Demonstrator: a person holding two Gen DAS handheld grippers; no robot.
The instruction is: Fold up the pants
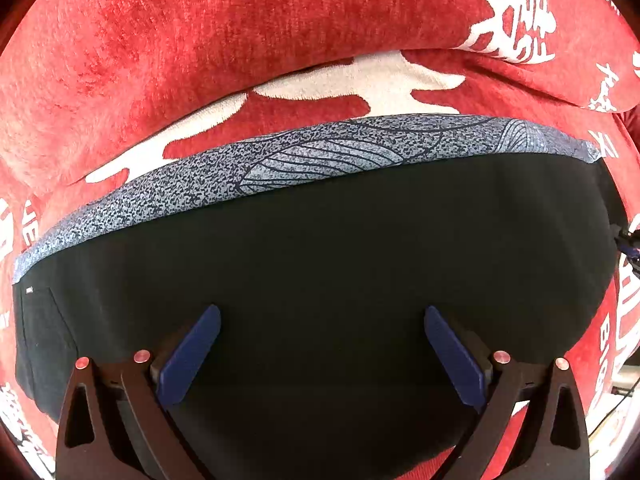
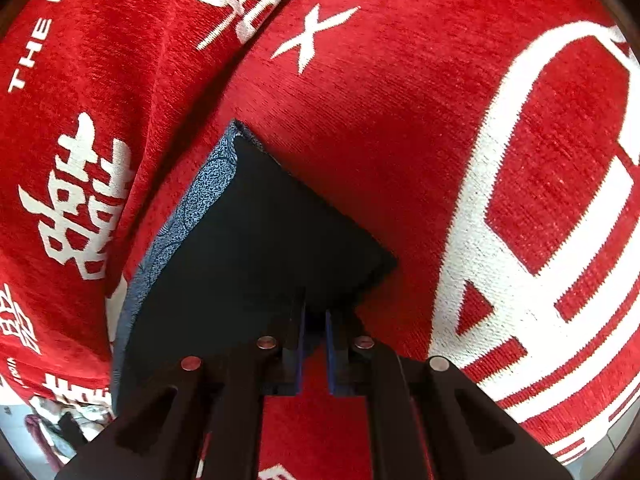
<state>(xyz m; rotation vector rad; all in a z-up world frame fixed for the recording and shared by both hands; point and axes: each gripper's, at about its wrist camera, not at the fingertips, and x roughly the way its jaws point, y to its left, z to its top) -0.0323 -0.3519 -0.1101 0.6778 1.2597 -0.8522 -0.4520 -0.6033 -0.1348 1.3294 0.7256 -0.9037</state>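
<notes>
Red plush cover (image 1: 200,40) with white characters fills both views, creased across upper frame. Clutter (image 2: 60,428) at right-wrist view's lower left, possibly fabric.

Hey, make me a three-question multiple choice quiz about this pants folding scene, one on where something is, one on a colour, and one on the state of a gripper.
1. Where does the patterned grey-blue band run on the pants?
A. Along their far edge
B. Across their middle
C. Under the left gripper's fingers

2. What colour is the cloth beneath the pants?
A. Green with stripes
B. Red with white characters
C. Plain grey

3. How does the left gripper stand?
A. Shut on the band
B. Shut on nothing
C. Open above the black fabric

Answers:
1 A, the band lies between the black fabric and the red cloth.
2 B, red pile with white lettering shows all around.
3 C, its blue fingers stand wide apart, with nothing gripped.
</notes>
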